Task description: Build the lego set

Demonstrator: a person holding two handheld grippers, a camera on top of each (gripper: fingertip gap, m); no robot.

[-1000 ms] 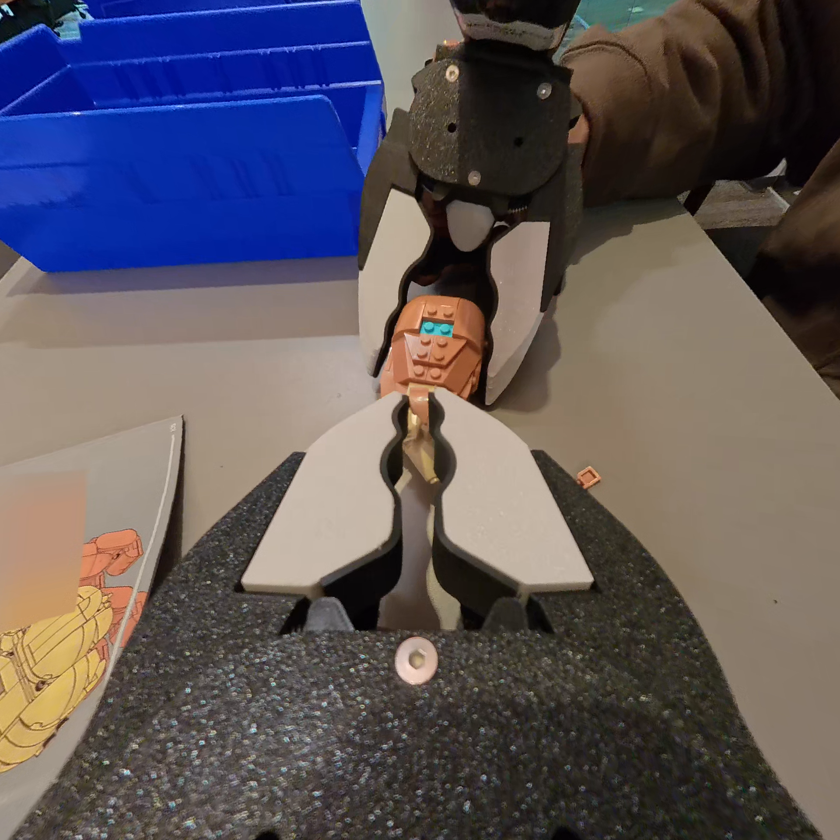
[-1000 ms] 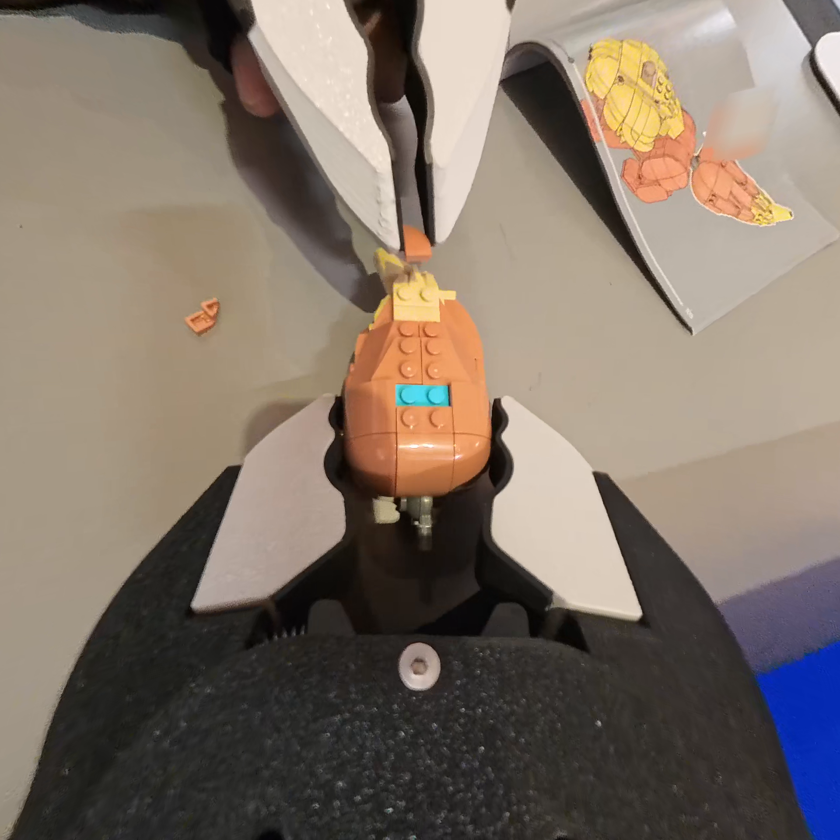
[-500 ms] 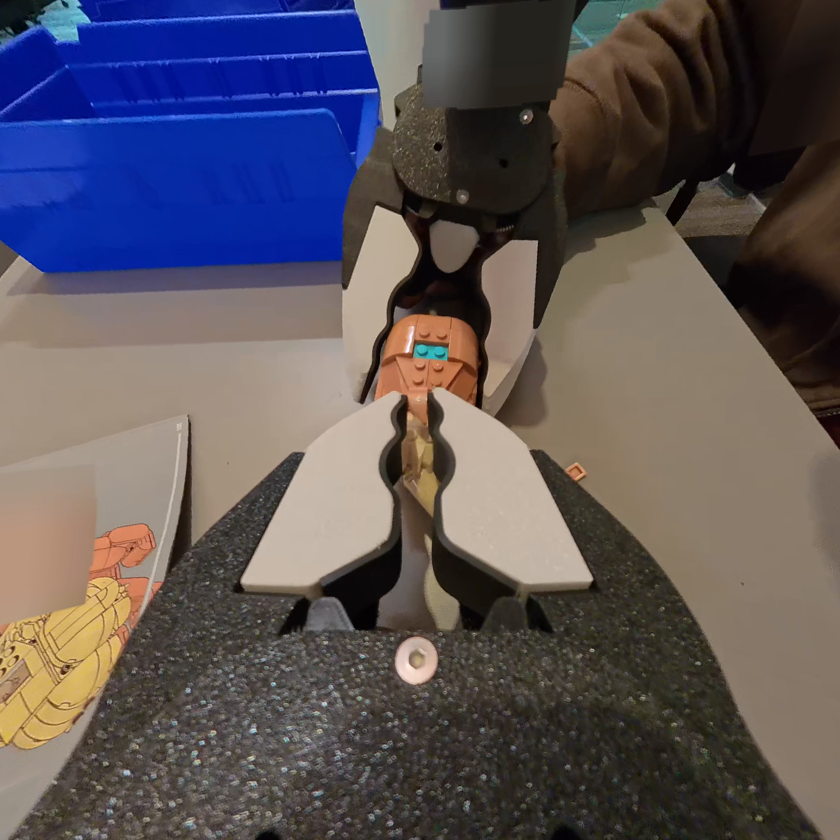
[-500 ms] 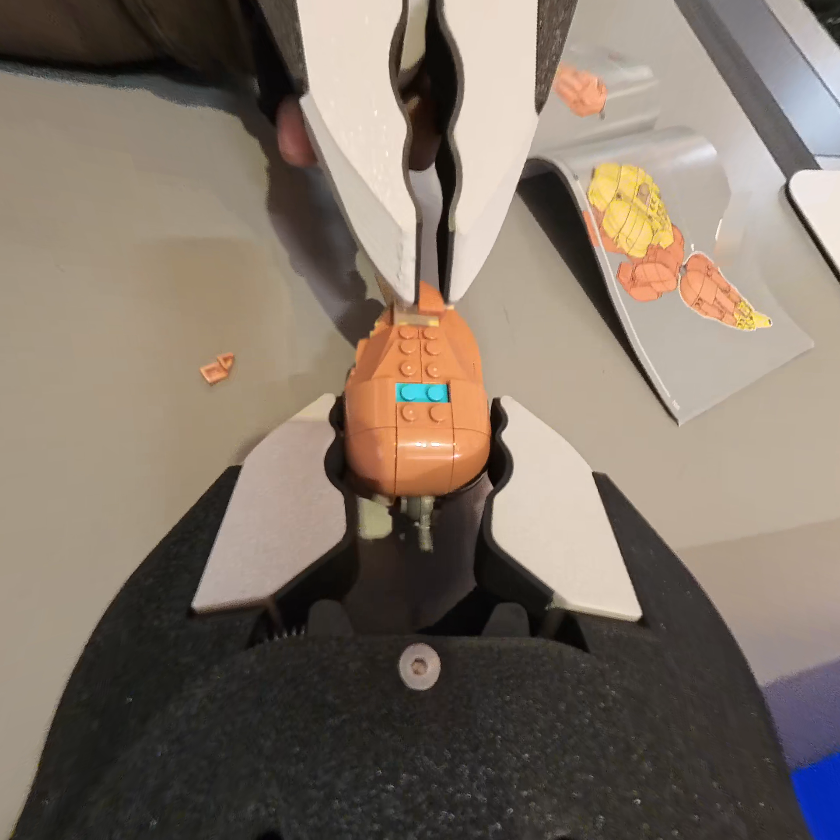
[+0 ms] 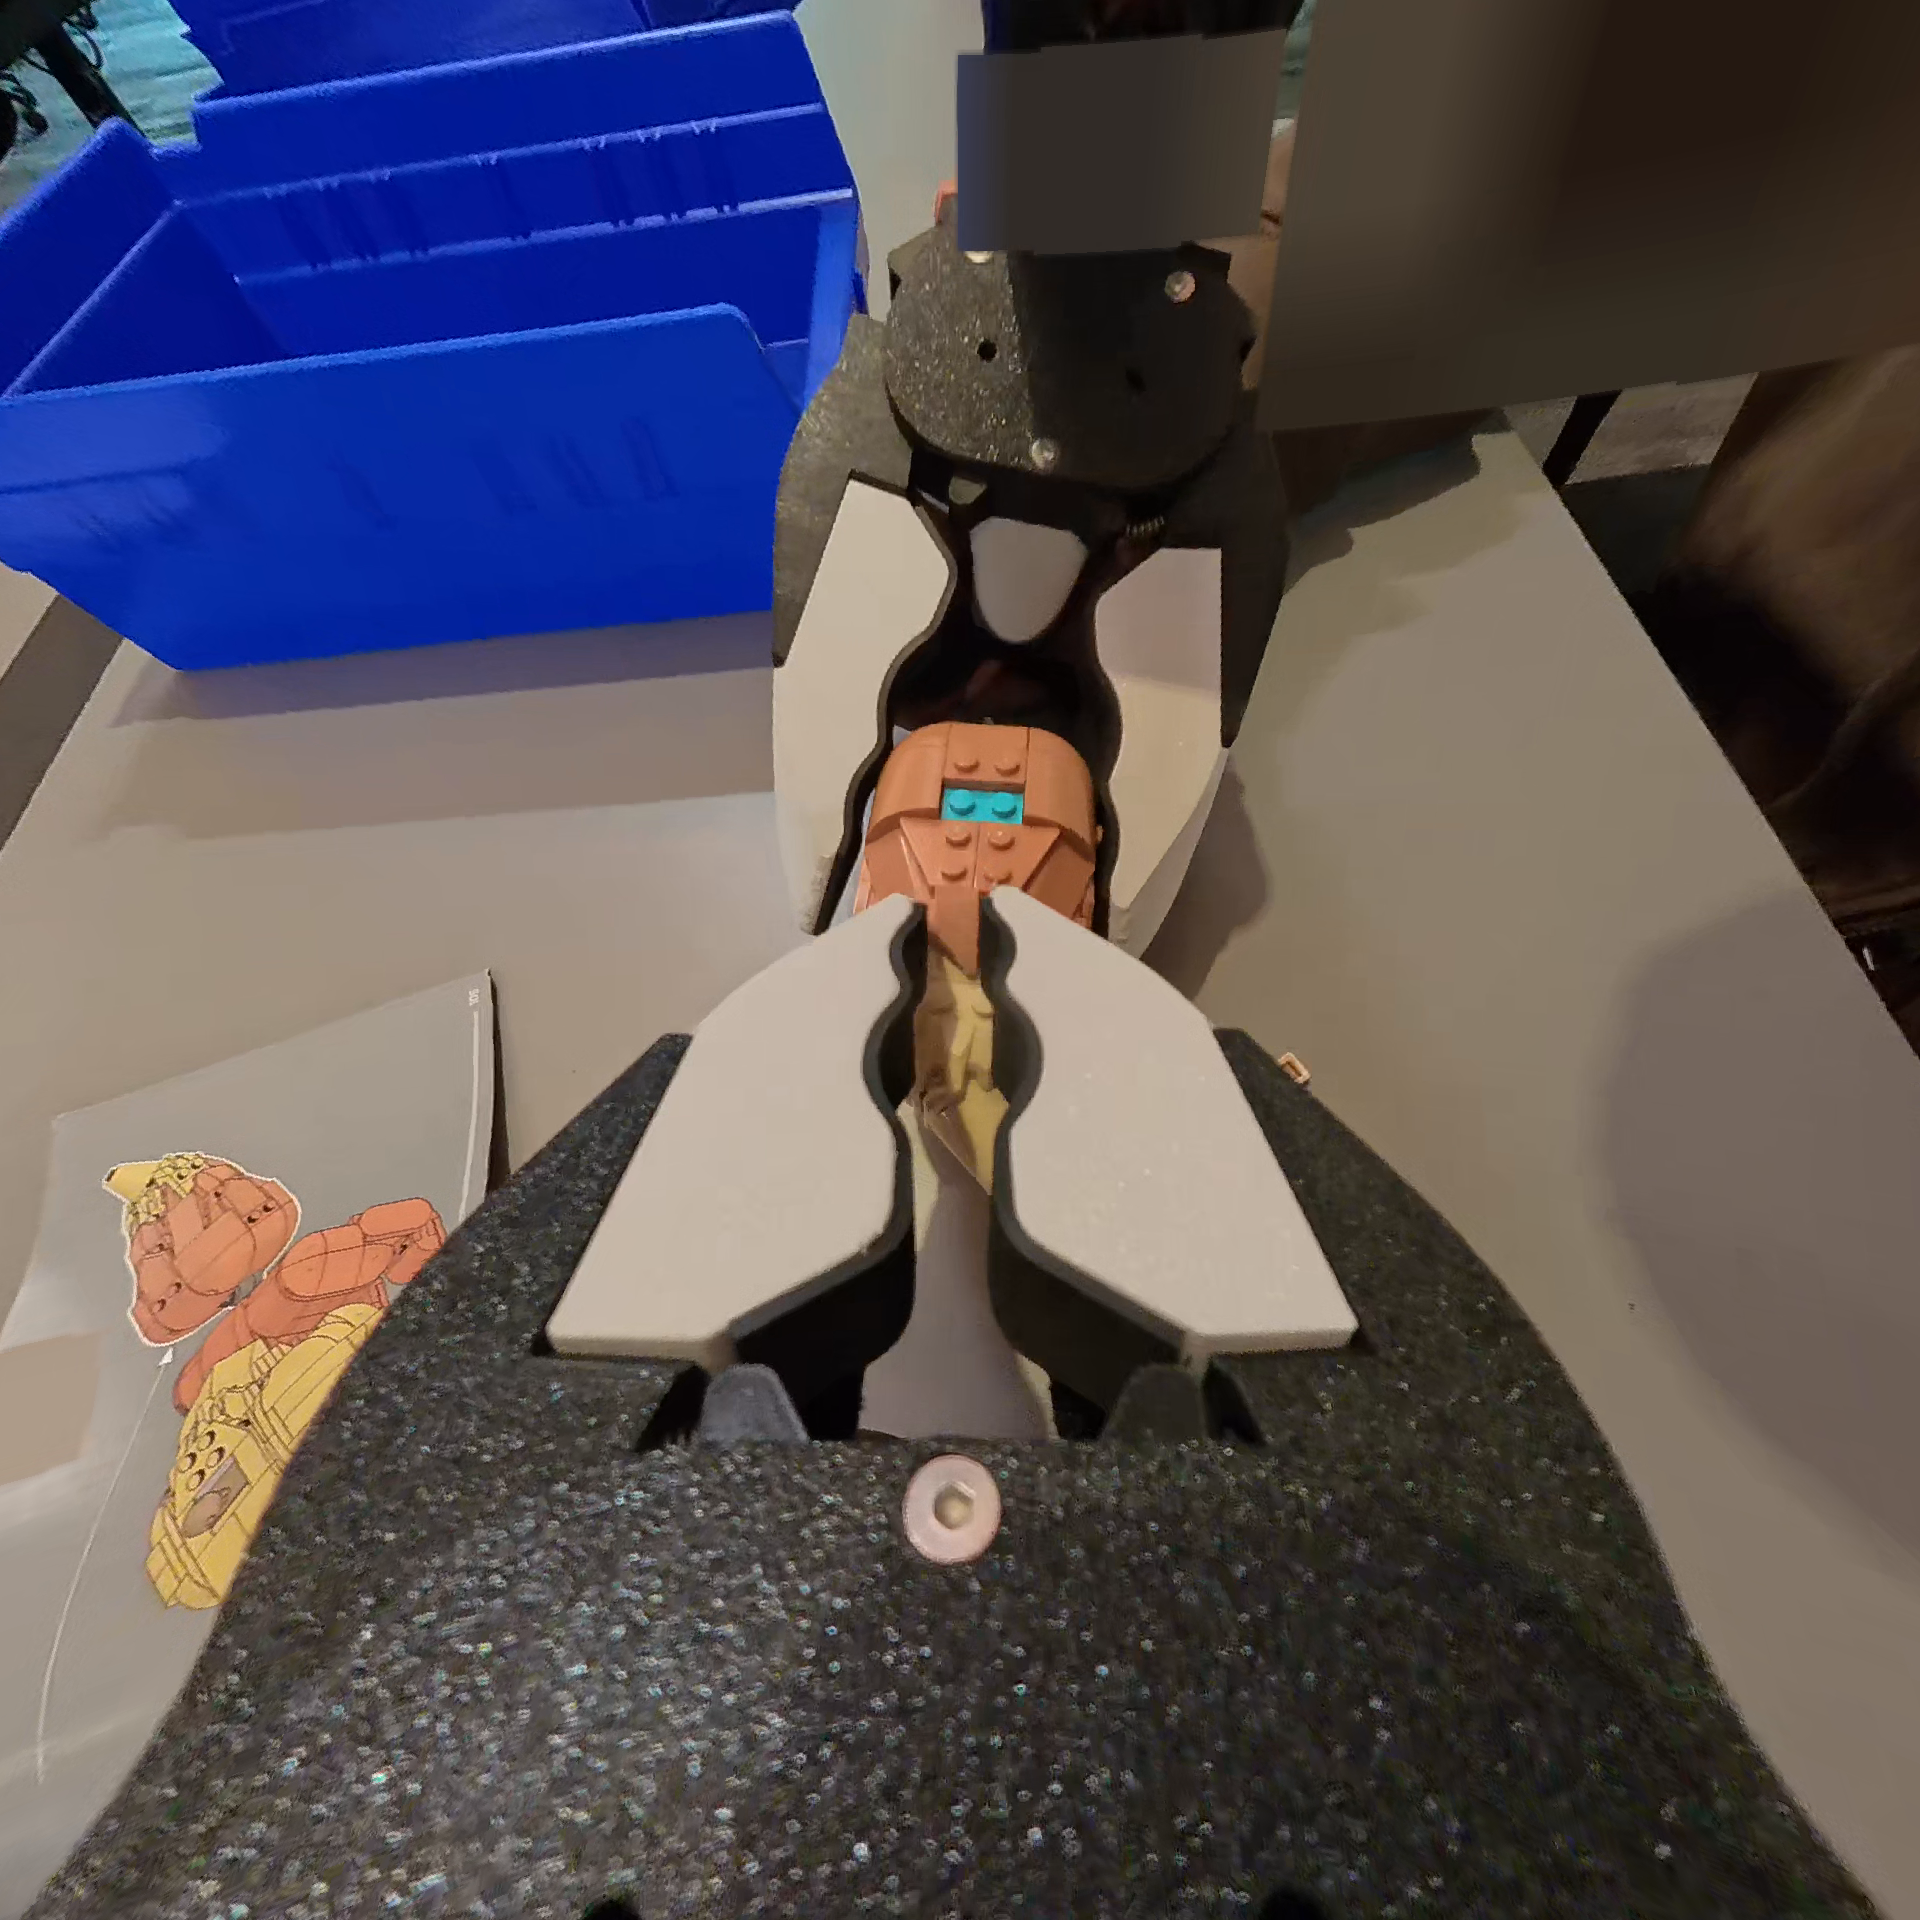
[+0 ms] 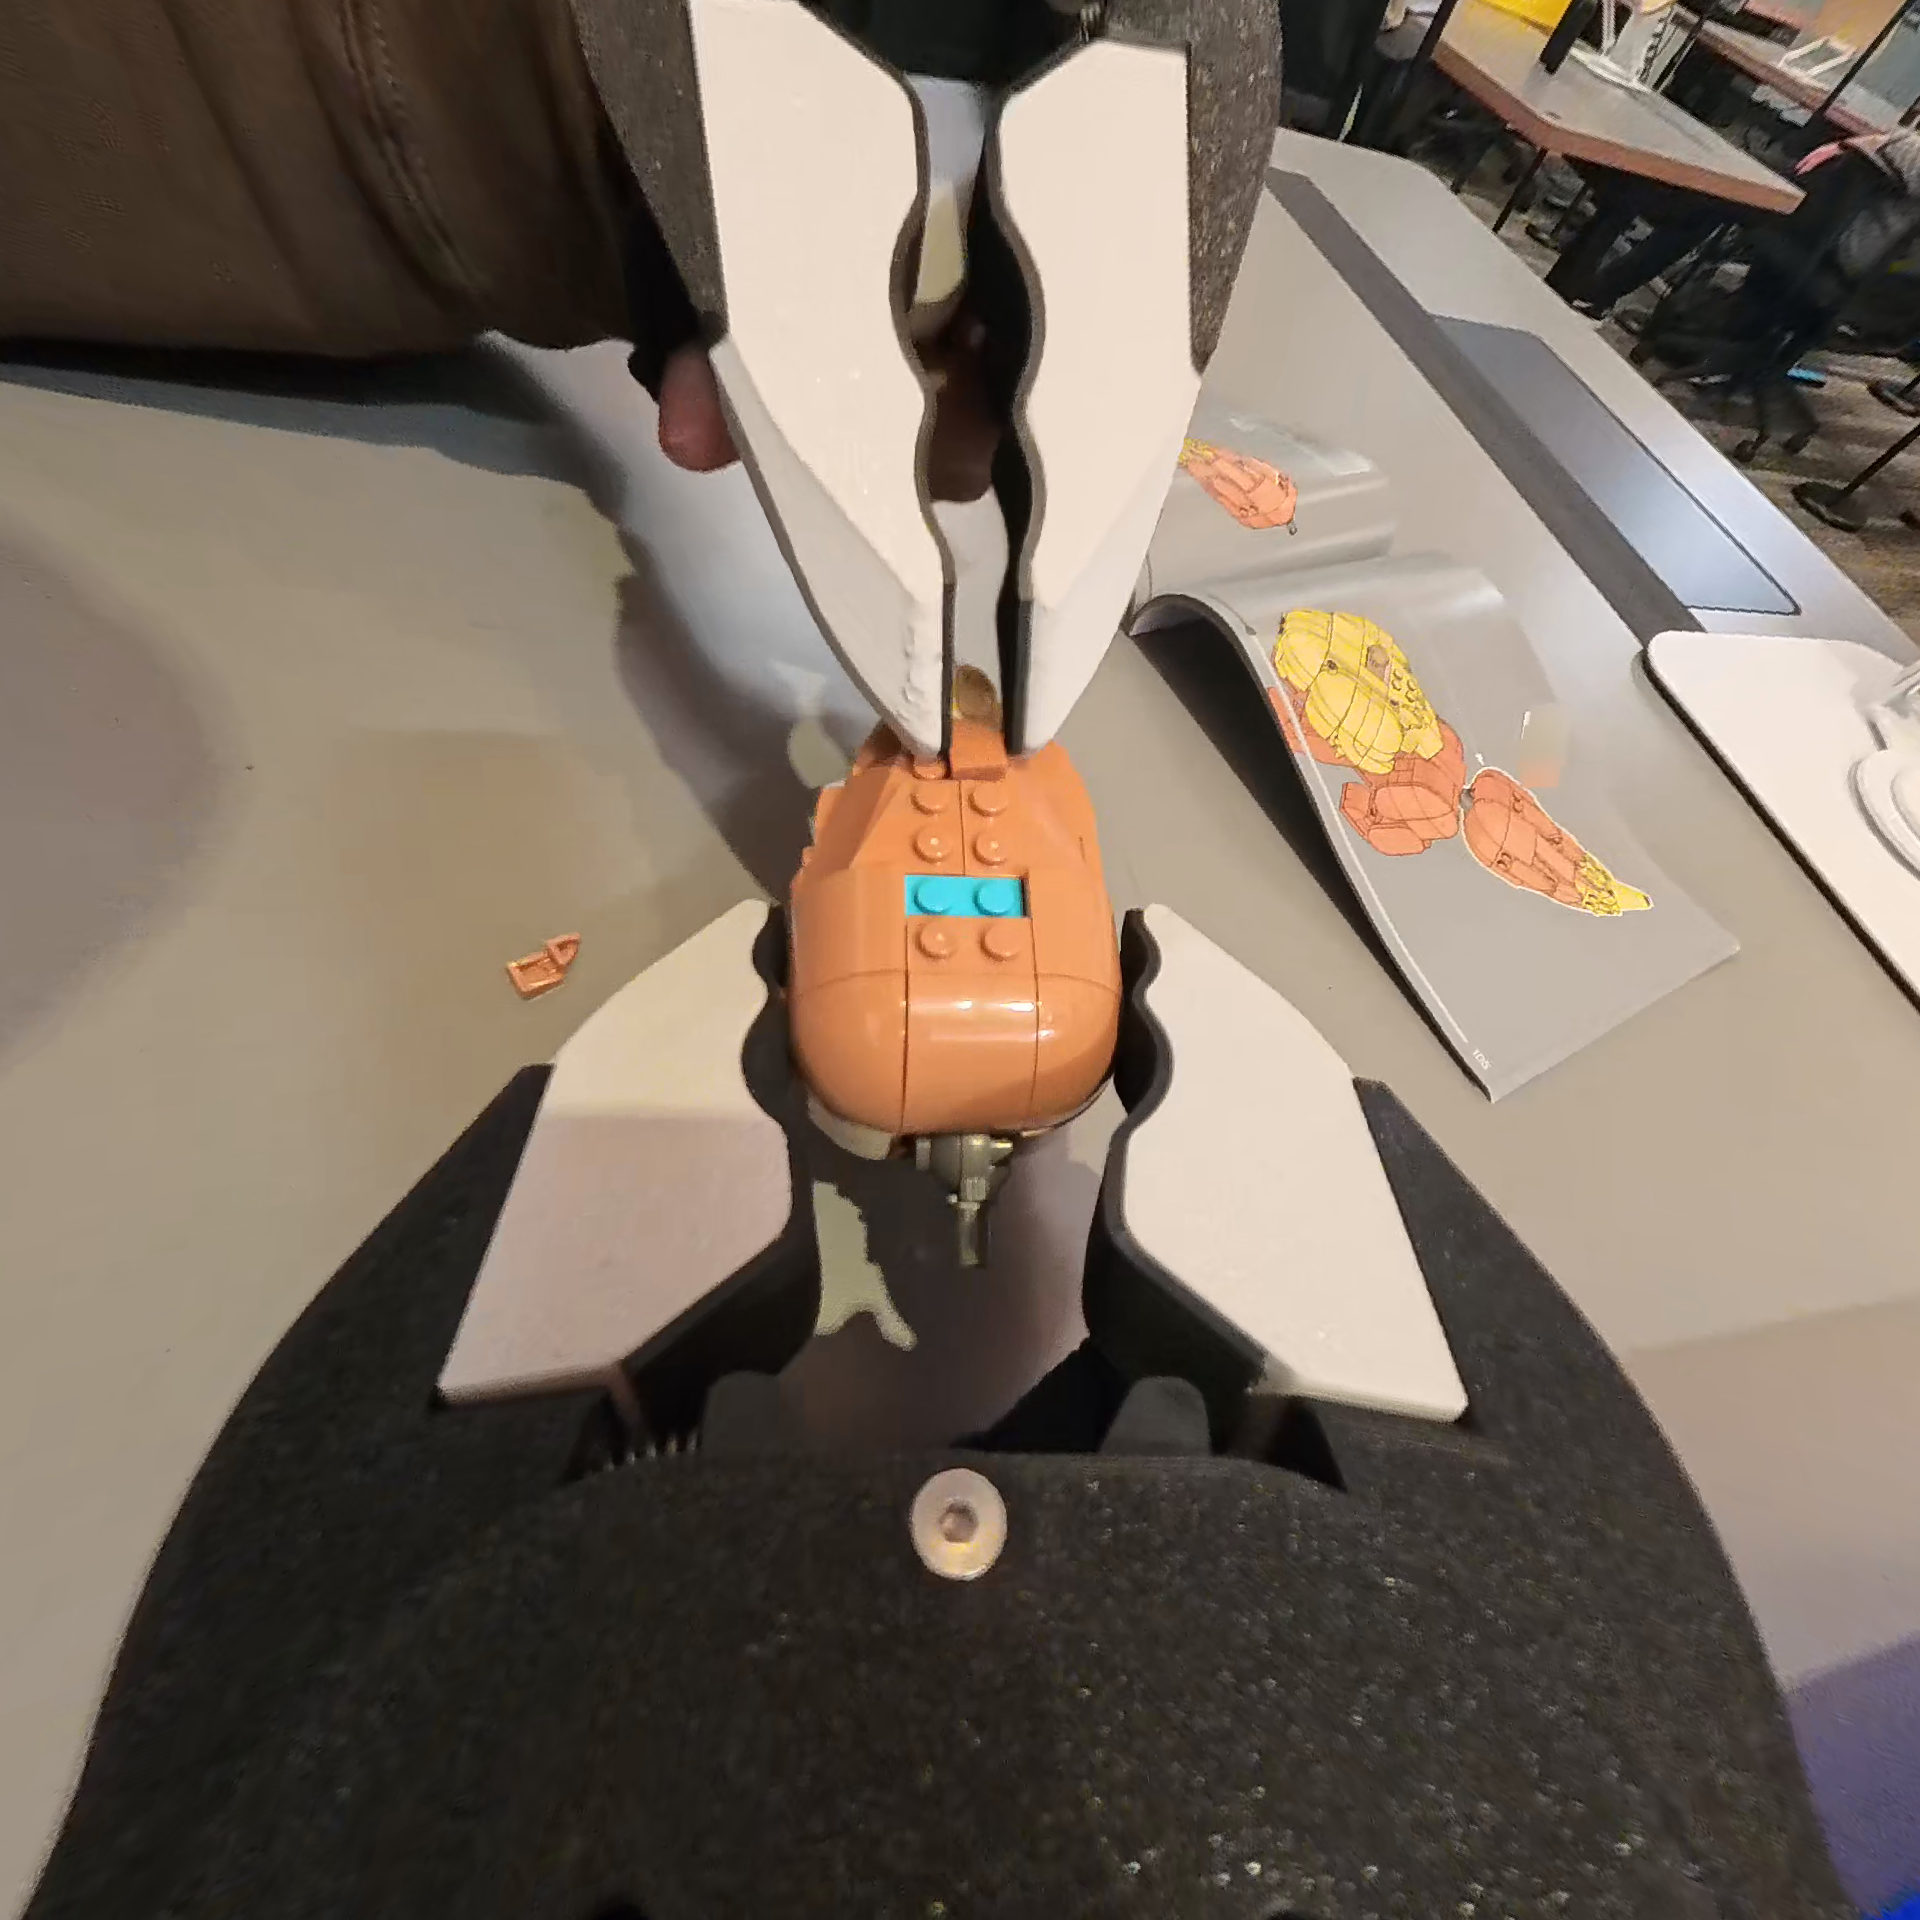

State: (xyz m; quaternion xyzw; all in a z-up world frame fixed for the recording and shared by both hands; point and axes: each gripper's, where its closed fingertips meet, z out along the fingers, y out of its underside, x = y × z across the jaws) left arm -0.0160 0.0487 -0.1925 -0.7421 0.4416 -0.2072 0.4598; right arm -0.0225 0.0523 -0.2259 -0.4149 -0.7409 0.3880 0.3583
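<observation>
**Orange build held from both ends over the grey table**

The orange lego body [image 6: 951,945], with a turquoise plate set in its studded top, sits between the two fingers of the right gripper [image 6: 951,940], which stands fairly wide and clasps the body's rounded sides. A grey-green pin pokes out of its rear end, toward the camera. At the far, narrow end the left gripper [image 5: 954,914] comes in from the opposite side, its tips almost together, pinching a small orange piece [image 5: 956,925] that touches the front studs of the body; a pale yellow part shows in the slot behind the tips.

An open instruction booklet [image 6: 1455,831] lies on the table [image 6: 260,779], well to one side, printed with yellow and orange drawings; no writing on it is legible. A loose orange bit [image 6: 542,968] lies apart on the other side. Blue bins [image 5: 416,416] stand behind.
</observation>
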